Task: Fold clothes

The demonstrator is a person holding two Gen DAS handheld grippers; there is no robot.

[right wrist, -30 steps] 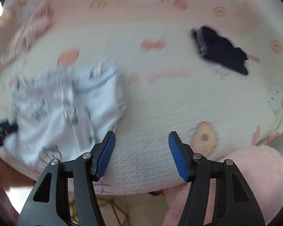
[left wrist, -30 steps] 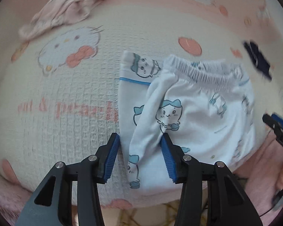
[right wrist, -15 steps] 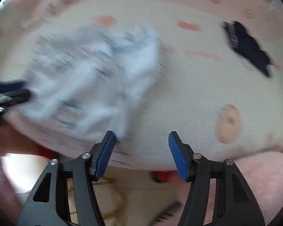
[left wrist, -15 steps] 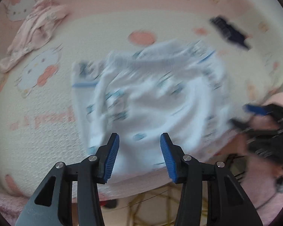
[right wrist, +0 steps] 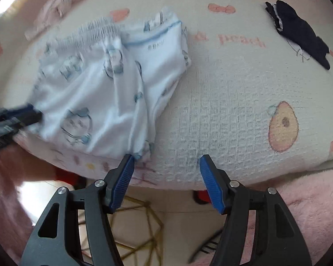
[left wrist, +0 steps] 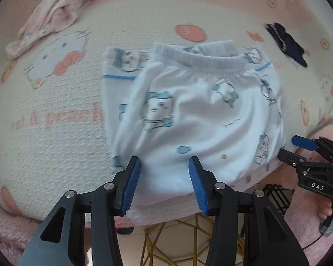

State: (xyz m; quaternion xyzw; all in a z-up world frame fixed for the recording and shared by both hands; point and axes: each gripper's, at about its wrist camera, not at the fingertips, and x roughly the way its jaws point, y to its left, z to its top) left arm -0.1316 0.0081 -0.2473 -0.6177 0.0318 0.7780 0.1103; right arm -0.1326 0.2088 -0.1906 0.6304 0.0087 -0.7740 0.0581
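A white child's garment with blue cartoon prints (left wrist: pixel 199 115) lies folded on the cream Hello Kitty blanket (left wrist: pixel 55 102), ribbed band at the far side; it also shows in the right wrist view (right wrist: pixel 104 93). My left gripper (left wrist: pixel 164 185) is open and empty at the garment's near edge. My right gripper (right wrist: pixel 166 182) is open and empty, just past the garment's near right corner; it shows in the left wrist view (left wrist: pixel 308 150) at the garment's right side.
A crumpled pink garment (left wrist: pixel 55 11) lies far left and a dark navy one (left wrist: pixel 286 44) far right, also in the right wrist view (right wrist: pixel 299 31). The blanket's front edge drops off below the grippers; a gold wire frame (left wrist: pixel 184 241) and pink fluffy fabric (right wrist: pixel 310 199) lie below.
Both grippers swung toward the garment's near edge. The left gripper, which had a fold between its open fingers a second ago, has drawn back to the edge. The garment lies flatter.
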